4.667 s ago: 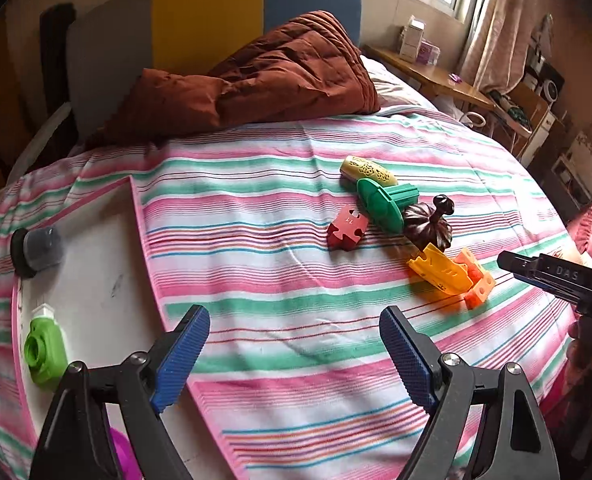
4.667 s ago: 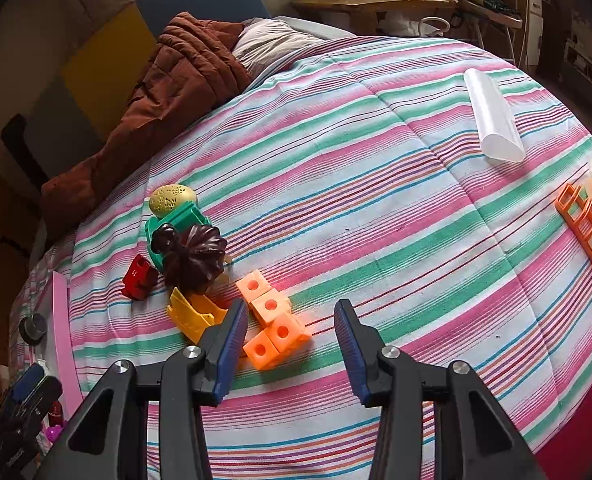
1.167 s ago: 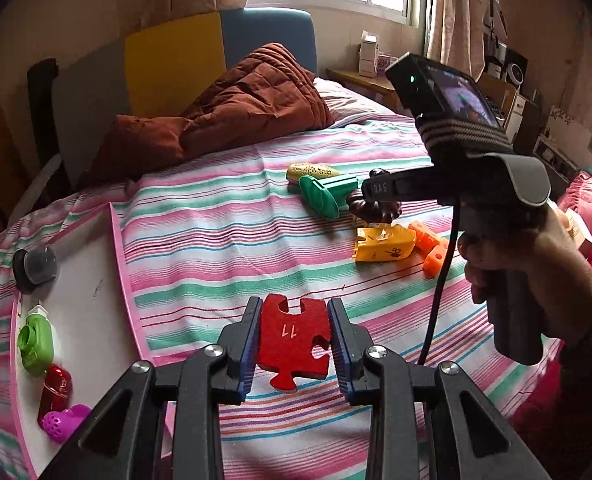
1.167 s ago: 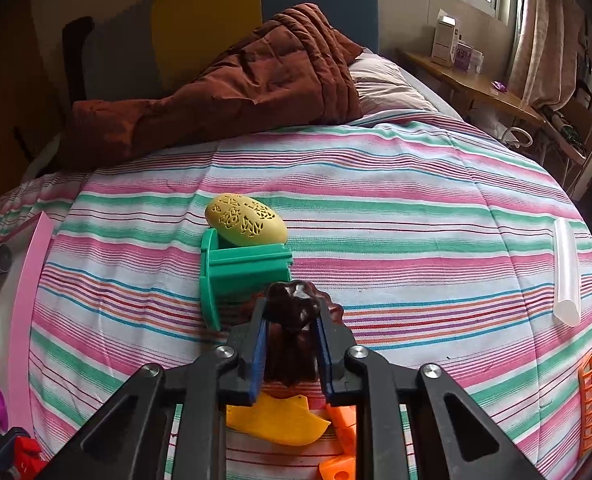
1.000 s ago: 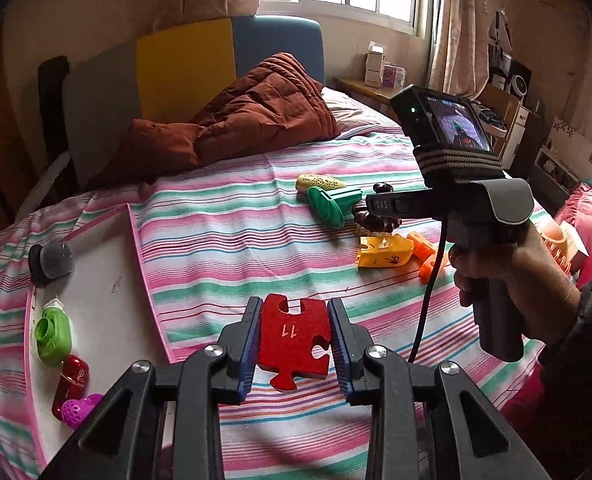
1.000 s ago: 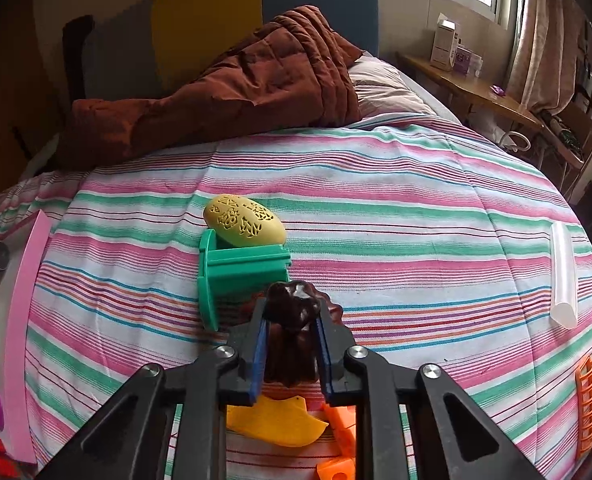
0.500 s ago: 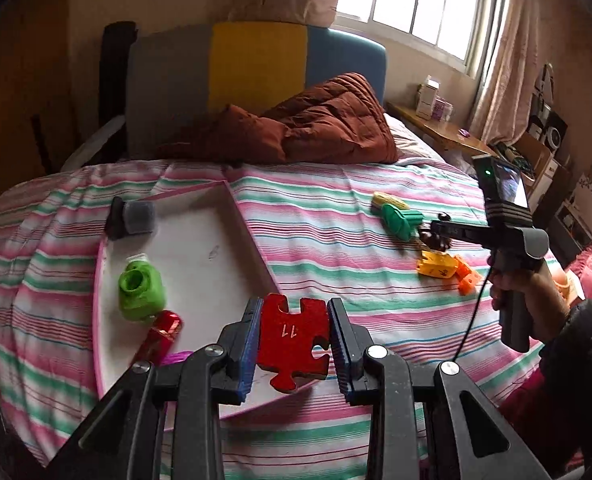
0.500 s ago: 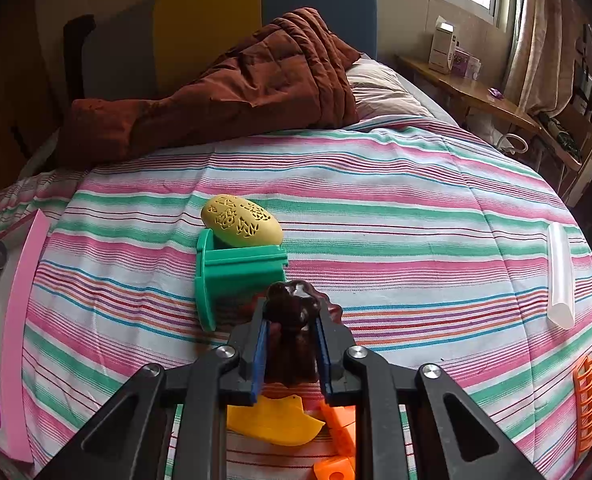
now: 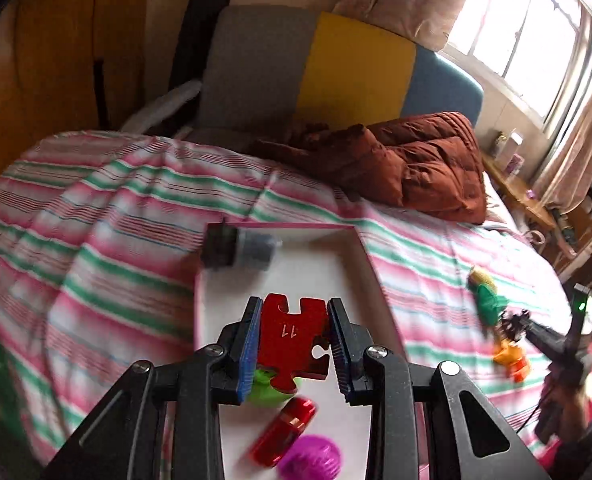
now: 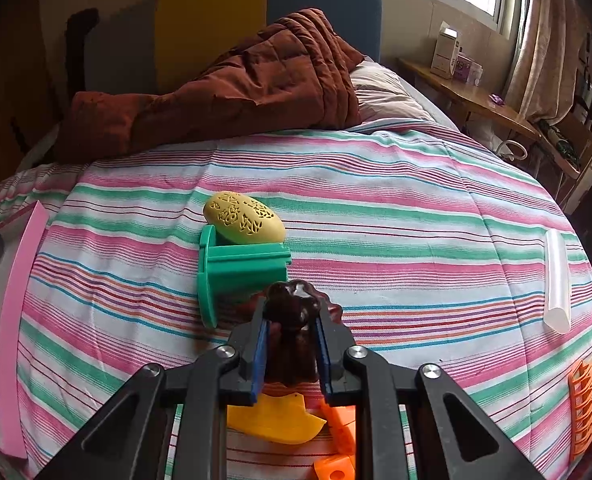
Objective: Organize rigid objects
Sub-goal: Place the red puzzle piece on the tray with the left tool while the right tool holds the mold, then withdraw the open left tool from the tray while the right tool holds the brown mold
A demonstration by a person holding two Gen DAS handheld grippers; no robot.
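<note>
The left gripper (image 9: 294, 344) is clamped on the red puzzle piece (image 9: 293, 340), held above the white tray (image 9: 316, 264). The right gripper (image 10: 290, 350) is clamped on the dark brown ridged toy (image 10: 291, 332), just beside the green stand (image 10: 235, 272) on the striped bedspread (image 10: 396, 232).

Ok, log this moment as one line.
left gripper: shut on red puzzle piece, over pink-rimmed tray | right gripper: shut on dark brown toy

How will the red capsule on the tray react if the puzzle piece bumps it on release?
The red capsule looks rounded and glossy, so it probably rolls or skids on the smooth tray. It seems small and hollow, likely light. The green toy close beside it may stop it.
</note>
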